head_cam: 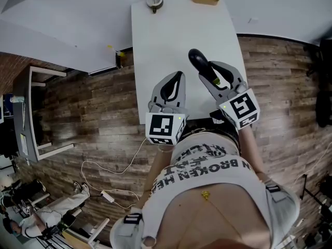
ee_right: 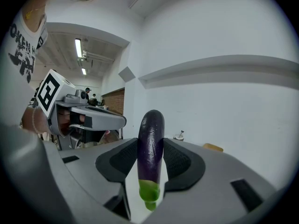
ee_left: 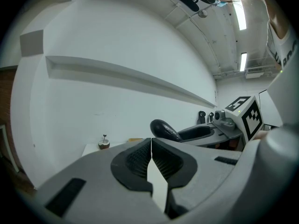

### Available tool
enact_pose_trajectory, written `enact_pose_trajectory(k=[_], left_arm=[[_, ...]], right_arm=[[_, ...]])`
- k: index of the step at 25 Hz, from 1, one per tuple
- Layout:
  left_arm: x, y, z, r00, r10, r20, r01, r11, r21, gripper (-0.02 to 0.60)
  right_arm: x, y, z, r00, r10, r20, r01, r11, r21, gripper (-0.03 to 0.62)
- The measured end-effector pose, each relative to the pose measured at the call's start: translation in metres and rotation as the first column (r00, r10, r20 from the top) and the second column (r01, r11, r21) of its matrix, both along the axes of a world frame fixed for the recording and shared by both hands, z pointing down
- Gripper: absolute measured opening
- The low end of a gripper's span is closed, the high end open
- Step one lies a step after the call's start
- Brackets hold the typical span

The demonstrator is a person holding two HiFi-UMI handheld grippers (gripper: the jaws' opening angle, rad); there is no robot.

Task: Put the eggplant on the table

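Left gripper (head_cam: 178, 77): near level above table (head_cam: 171, 30), jaws together, empty.
Right gripper (head_cam: 207, 69): near level, clamping eggplant (head_cam: 197, 60).
Shirt (head_cam: 218, 165): "BROKEN".

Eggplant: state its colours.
Dark purple eggplant, green stem end; clearest in right gripper view.

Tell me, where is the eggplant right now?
The eggplant is clamped in the right tongs, over the near end of the white table, just right of the shut left tongs in the head view.

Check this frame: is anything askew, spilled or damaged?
Nothing stands out. The right gripper holds the eggplant in its jaws over the table; the left gripper is shut and empty.
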State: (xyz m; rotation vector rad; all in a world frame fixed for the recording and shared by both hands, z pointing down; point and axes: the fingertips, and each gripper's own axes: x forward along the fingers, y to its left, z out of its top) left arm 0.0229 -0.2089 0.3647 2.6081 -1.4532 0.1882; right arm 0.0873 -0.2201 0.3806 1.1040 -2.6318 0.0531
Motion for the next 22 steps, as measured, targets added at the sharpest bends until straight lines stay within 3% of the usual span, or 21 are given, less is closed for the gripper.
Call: enact_pose_trajectory(k=[22], left_arm=[[-0.006,-0.005,0.008,1.000,-0.003,0.010,0.003,1.000,-0.025,0.006]], right_arm=[[-0.013,-0.018,0.031,1.000,-0.019,-0.015,0.018,0.998,-0.067,0.170]])
